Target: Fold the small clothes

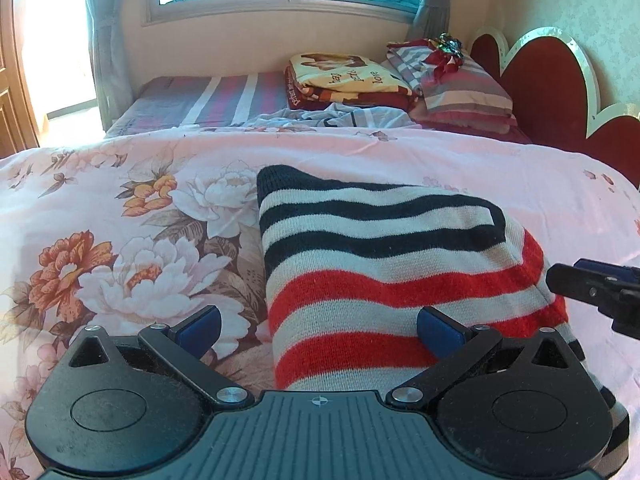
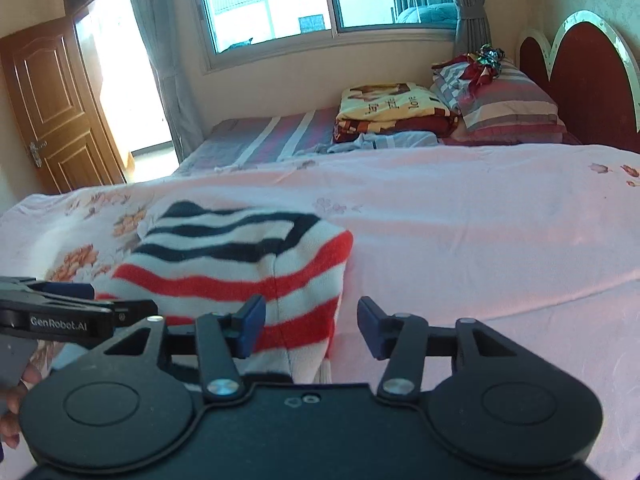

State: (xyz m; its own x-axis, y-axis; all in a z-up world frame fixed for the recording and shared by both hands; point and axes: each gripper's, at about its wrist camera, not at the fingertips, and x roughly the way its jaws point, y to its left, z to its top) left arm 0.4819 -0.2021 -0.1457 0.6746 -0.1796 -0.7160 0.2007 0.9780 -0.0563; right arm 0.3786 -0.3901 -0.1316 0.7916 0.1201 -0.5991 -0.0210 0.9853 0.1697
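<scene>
A folded knit sweater (image 1: pixel 380 264) with navy, white and red stripes lies on the pink floral bedspread (image 1: pixel 120 240). My left gripper (image 1: pixel 318 330) stands wide open over the sweater's near left edge; its right pad is over the knit and its left pad over the bedspread, and neither presses. In the right wrist view the sweater (image 2: pixel 240 256) sits to the left. My right gripper (image 2: pixel 312 328) is open astride the sweater's near right edge, without pinching it. Each gripper shows in the other's view: the right gripper (image 1: pixel 580 284) at the sweater's right side, the left gripper (image 2: pixel 122 299) at its left.
Behind the bedspread (image 2: pixel 480 240) lie a crumpled light blue garment (image 1: pixel 320 118), a folded yellow and red blanket (image 1: pixel 344 76) and striped pillows (image 1: pixel 460 88) against a red headboard (image 1: pixel 552 92). A wooden door (image 2: pixel 52 108) stands far left. A hand (image 2: pixel 16 400) shows bottom left.
</scene>
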